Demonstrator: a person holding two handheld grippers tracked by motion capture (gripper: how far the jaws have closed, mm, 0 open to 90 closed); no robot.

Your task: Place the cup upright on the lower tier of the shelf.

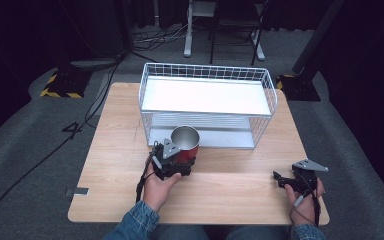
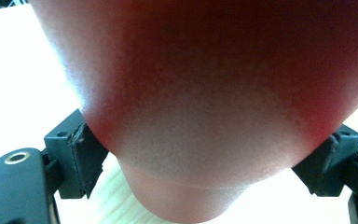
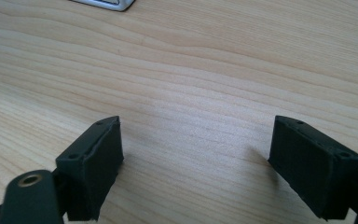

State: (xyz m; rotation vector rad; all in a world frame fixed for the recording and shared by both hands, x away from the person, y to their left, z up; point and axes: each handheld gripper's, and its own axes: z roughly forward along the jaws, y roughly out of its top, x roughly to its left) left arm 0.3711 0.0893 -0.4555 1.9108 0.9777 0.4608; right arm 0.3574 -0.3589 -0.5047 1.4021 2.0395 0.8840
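A red cup (image 1: pixel 186 141) with a shiny metal inside stands upright just in front of the white wire rack (image 1: pixel 207 71), near the opening of its lower shelf. My left gripper (image 1: pixel 181 157) is shut on the cup from the near side. In the left gripper view the red cup (image 2: pixel 205 93) is blurred and very close, and both black pads (image 2: pixel 81 158) press on its sides. My right gripper (image 1: pixel 281 178) lies low over the table's front right with its jaws pointing left. In the right gripper view that gripper (image 3: pixel 198 158) is open, with bare wood between the fingers.
The rack has two tiers, a white top shelf (image 1: pixel 205 95) and a lower shelf (image 1: pixel 215 137), and stands at the back middle of the wooden table (image 1: pixel 120 150). Cables, chair legs and stands are on the grey floor beyond.
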